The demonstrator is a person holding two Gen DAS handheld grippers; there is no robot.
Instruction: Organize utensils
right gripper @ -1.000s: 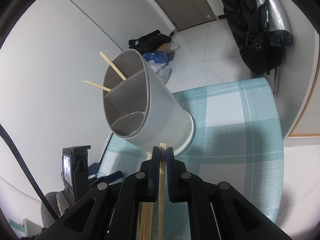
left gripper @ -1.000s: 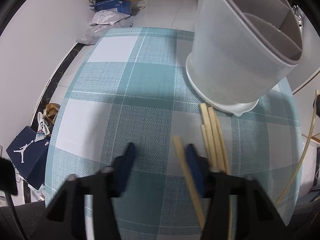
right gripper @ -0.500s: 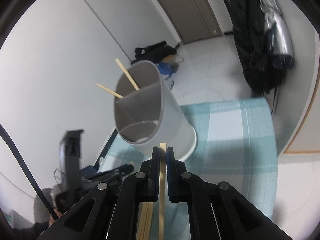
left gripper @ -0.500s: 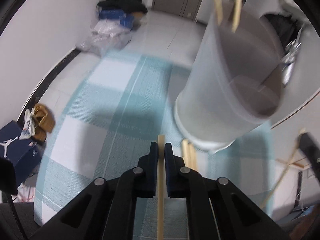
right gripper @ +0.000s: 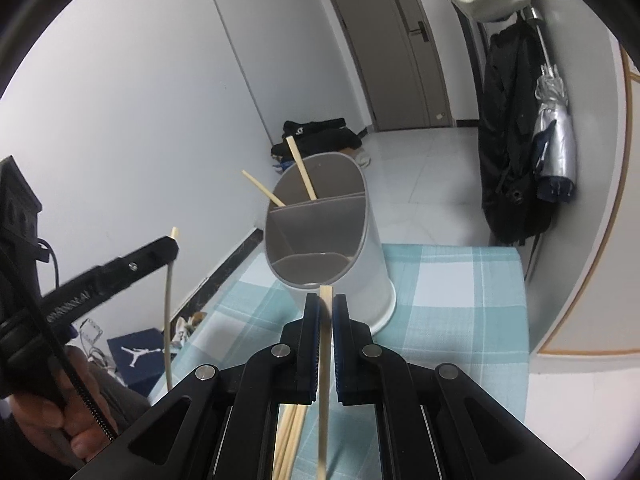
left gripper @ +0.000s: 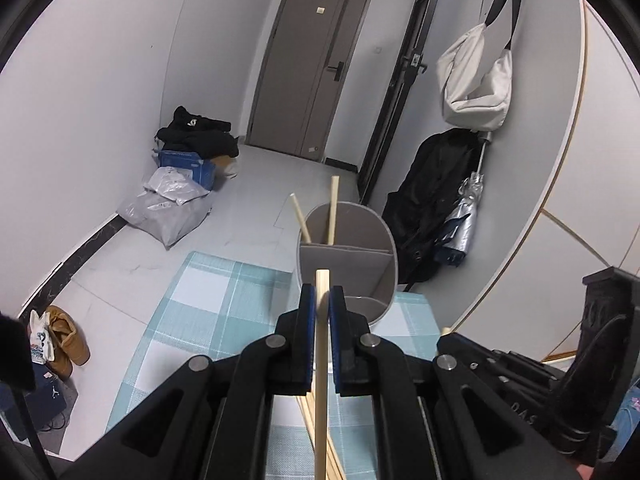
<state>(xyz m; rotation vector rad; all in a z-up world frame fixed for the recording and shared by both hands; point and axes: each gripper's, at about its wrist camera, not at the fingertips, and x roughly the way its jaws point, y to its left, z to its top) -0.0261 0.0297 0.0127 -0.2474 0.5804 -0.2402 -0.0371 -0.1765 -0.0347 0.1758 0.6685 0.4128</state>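
**Two chopsticks held up, one in each gripper, before the divided holder**

The chopstick (left gripper: 322,320) in the left gripper (left gripper: 322,300) is pinched between blue-padded jaws pressed tight on it, its tip standing just above the pads. The right gripper (right gripper: 326,308) likewise has its jaws clamped on a second chopstick (right gripper: 325,340), which runs back down between the black arms. Both are lifted clear of the worktop (right gripper: 460,280), which wears a teal-and-white checked cloth.

Ahead of both stands the white utensil holder (right gripper: 360,264), upright near the far edge of the worktop, its inside split by grey dividers into compartments. Two standing chopsticks (right gripper: 300,168) lean out of the rear compartment; the nearer ones look empty, though their floors are only partly in view.

More loose chopsticks (right gripper: 290,432) lie in a bundle on the cloth at the near edge, below the grippers.

From the right wrist view the left gripper shows side-on at the left, with a person's hand (right gripper: 48,420) around its handle.

Beyond the worktop: a grey door (left gripper: 316,68), a white bag (left gripper: 476,76) hung on the wall, and a dark coat (left gripper: 436,196) beneath it.
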